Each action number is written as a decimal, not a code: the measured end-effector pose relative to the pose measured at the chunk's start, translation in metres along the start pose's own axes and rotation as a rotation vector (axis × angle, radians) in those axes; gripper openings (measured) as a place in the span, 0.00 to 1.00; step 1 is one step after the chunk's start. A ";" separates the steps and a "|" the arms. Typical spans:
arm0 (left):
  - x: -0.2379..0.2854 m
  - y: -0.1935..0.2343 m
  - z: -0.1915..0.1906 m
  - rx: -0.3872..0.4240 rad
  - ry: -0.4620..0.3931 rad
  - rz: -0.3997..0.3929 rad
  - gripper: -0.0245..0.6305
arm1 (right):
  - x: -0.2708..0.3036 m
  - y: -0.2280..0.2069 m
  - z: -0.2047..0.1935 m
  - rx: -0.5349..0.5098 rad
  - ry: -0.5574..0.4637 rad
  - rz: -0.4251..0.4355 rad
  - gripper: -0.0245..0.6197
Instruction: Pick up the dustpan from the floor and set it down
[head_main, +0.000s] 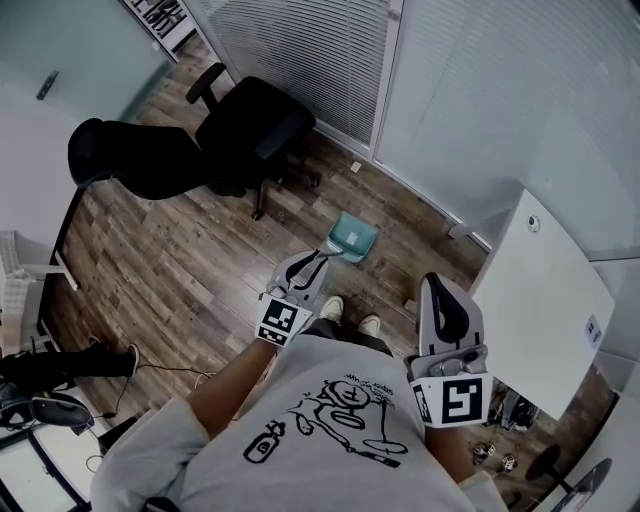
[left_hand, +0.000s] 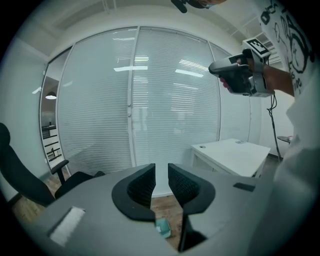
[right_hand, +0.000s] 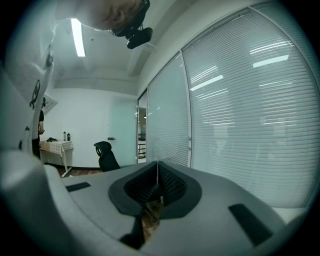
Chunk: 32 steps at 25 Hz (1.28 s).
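A teal dustpan (head_main: 352, 236) lies on the wood floor in front of the person's shoes. In the head view my left gripper (head_main: 320, 257) hangs just short of it, on its near left side, not touching it. In the left gripper view the jaws (left_hand: 161, 172) stand a little apart with nothing between them, and a small piece of the dustpan (left_hand: 162, 228) shows low in the gap. My right gripper (head_main: 437, 284) is held off to the right, away from the dustpan. Its jaws (right_hand: 158, 173) meet at the tips and hold nothing.
A black office chair (head_main: 240, 130) stands behind the dustpan to the left. A white desk (head_main: 545, 290) is at the right, and glass walls with blinds (head_main: 300, 50) run along the back. Cables and dark gear (head_main: 40, 400) lie at the far left.
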<state>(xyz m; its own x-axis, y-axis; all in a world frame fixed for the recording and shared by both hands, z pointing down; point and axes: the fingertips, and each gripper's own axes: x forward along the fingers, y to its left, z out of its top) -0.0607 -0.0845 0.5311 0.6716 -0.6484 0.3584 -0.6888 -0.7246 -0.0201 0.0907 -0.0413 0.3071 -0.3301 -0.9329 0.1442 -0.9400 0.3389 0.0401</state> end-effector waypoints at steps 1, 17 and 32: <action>0.001 0.001 -0.007 0.001 0.015 0.000 0.14 | 0.000 0.000 0.000 0.000 0.000 -0.001 0.05; 0.020 0.020 -0.097 -0.091 0.215 -0.036 0.14 | 0.005 0.001 -0.003 0.007 0.017 -0.014 0.05; 0.035 0.037 -0.200 -0.150 0.466 -0.074 0.21 | 0.004 0.008 -0.007 0.004 0.038 -0.014 0.05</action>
<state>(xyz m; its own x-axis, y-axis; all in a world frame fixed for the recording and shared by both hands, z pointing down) -0.1169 -0.0874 0.7296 0.5504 -0.3984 0.7337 -0.6984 -0.7013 0.1432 0.0820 -0.0415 0.3148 -0.3140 -0.9320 0.1813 -0.9447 0.3257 0.0380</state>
